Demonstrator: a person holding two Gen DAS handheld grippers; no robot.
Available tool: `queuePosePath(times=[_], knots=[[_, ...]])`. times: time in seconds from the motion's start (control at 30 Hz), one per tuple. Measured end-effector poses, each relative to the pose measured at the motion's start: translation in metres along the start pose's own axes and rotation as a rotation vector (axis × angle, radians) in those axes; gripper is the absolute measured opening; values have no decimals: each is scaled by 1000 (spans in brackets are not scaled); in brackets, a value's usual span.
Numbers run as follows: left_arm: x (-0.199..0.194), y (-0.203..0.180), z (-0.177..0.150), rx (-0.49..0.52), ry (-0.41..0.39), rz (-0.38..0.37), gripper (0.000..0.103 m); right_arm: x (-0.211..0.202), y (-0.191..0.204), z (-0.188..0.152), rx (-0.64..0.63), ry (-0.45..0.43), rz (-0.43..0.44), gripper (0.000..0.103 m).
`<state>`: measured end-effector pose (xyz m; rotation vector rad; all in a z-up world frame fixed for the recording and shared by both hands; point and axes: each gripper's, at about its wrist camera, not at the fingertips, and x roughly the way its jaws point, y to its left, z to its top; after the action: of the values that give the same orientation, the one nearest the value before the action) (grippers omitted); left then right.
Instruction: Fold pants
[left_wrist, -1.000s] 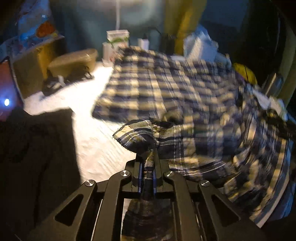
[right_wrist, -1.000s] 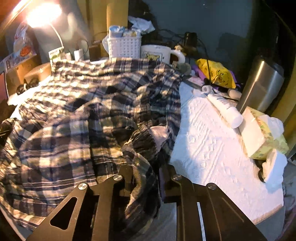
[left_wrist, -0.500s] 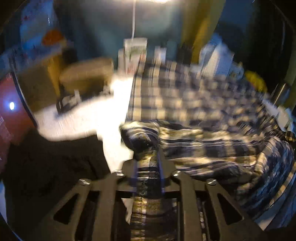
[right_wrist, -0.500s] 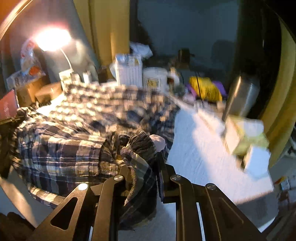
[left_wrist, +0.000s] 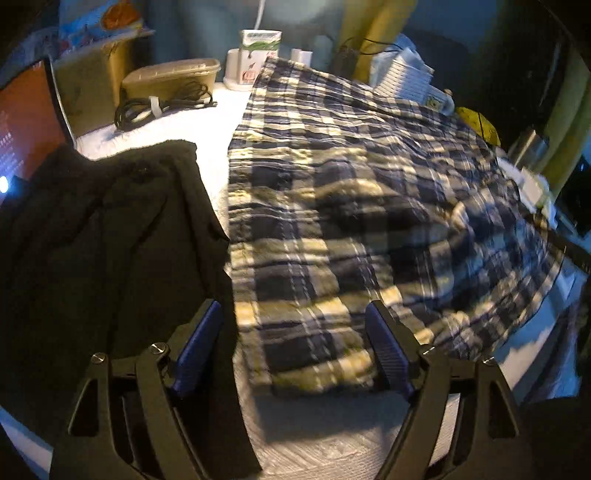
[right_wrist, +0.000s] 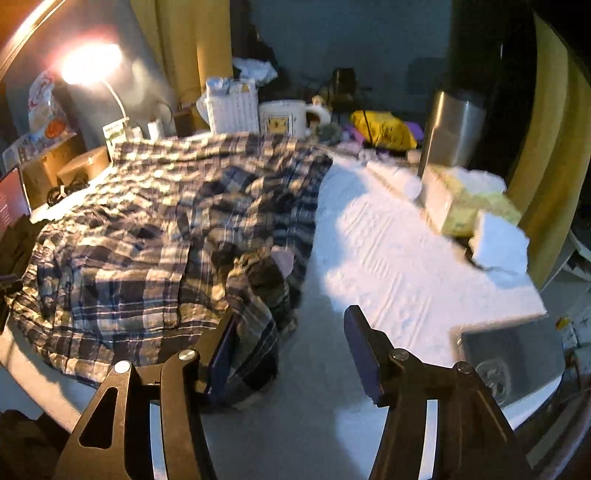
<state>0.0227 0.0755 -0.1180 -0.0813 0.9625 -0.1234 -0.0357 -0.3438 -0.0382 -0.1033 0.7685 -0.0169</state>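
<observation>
since 0.5 s ago both tools let go of cloth | left tool wide, empty | right tool wide, empty | plaid pants spread on counter, bunched hem at right tool's 10 o'clock | next: smooth bunch, regrip edge evenly

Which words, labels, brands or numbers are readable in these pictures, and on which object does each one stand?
None can be read with certainty.
Red screen: pale lines of text, too small to read.
White carton: green print, blurred.
White mug: yellow picture, no legible words.
Yellow bag: print too blurred.
</observation>
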Motion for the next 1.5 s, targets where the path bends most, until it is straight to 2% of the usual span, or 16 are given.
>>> queuePosePath(times=[0.07,0.13,0.17,0.2,0.37,0.6,0.77,0.9,0.93,1.0,1.03,1.07,1.1,1.27,1.37,1.5], knots=[[1,-8,-5,47,4,-1,74,3,0,2,6,-41,37,59],[-1,-17,-9,93,9,12,36,12,0,3,36,-51,65,57],[-4,-17,-11,102,11,16,26,17,2,3,36,-42,59,30],[-6,-16,-13,102,19,5,11,22,5,2,34,-27,41,17],[-24,-11,-21,87,10,-3,2,5,7,-10,55,-19,-24,15],[-43,-8,-32,110,41,-10,2,-27,4,-40,104,8,-58,14],[-41,-3,-41,110,56,-10,8,-30,10,-56,80,24,-88,12],[-69,2,-39,113,-65,31,38,-49,13,-56,30,-18,-123,13],[-81,1,-40,115,-118,20,40,-53,13,-56,16,-23,-140,14],[-94,-4,-40,137,-175,-3,43,-59,13,-56,-14,-33,-163,42],[-98,-9,-43,162,-193,-17,50,-61,13,-56,-25,-39,-168,80],[-98,-16,-46,188,-197,-29,53,-64,13,-57,-39,-55,-170,98],[-96,-22,-47,208,-190,-39,58,-67,14,-58,-57,-71,-167,98],[-65,-53,-65,324,-81,-82,58,-61,16,-70,-131,-50,-199,98],[-48,-65,-74,409,-47,-12,60,-46,19,-80,-201,-7,-232,98],[-36,-61,-65,408,-65,59,82,-28,28,-81,-290,-9,-266,98]])
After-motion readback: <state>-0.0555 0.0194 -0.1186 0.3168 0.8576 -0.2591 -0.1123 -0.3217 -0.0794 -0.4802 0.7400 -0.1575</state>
